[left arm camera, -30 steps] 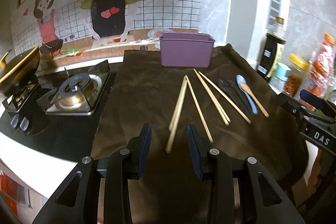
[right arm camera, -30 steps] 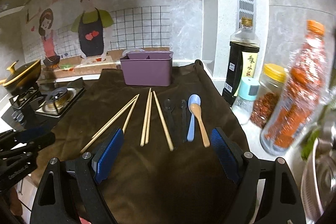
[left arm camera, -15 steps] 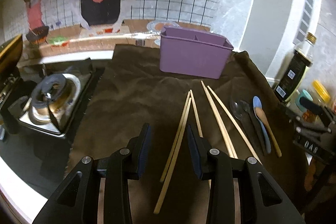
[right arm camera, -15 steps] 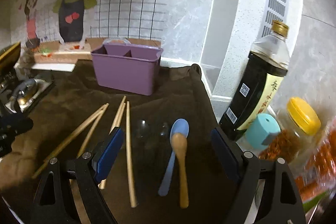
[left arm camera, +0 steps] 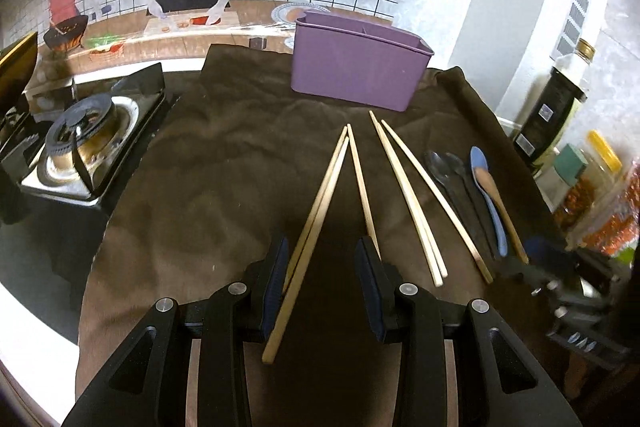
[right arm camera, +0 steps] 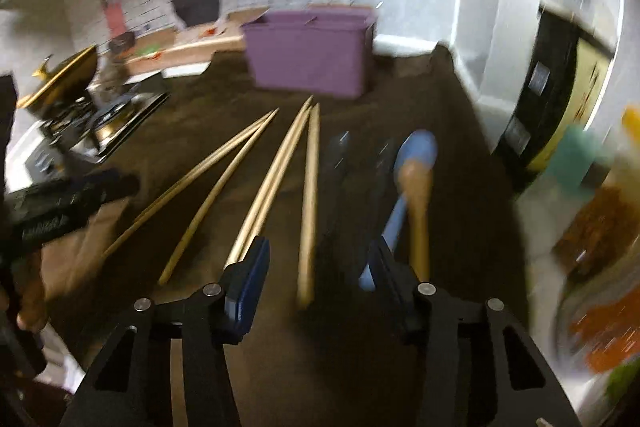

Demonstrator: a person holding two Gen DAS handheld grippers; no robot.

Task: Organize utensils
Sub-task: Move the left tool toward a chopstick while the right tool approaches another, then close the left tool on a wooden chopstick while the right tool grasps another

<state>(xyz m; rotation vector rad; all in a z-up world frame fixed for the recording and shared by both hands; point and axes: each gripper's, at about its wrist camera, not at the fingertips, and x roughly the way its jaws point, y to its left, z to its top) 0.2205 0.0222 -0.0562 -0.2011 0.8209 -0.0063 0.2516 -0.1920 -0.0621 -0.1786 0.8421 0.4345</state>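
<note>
Several wooden chopsticks (left arm camera: 320, 203) lie on a brown cloth (left arm camera: 224, 163) in front of a purple utensil holder (left arm camera: 356, 67). Right of them lie two black spoons (left arm camera: 448, 171), a blue spoon (left arm camera: 486, 191) and a wooden spoon (left arm camera: 500, 203). My left gripper (left arm camera: 322, 267) is open low over the near ends of the left pair of chopsticks, which lie between its fingers. My right gripper (right arm camera: 320, 275) is open, low over one chopstick (right arm camera: 310, 195) and the black spoons (right arm camera: 340, 163), next to the blue spoon (right arm camera: 400, 195). The right wrist view is blurred.
A gas stove (left arm camera: 80, 143) stands left of the cloth. A dark sauce bottle (left arm camera: 552, 115) and spice jars (left arm camera: 592, 183) stand at the right by the wall. A black and gold pot (right arm camera: 60, 79) sits on the stove.
Both grippers have moved forward and down toward the utensils. The left now straddles the left pair of chopsticks. The right gripper's jaws have narrowed and shifted left over a chopstick and the black spoons.
</note>
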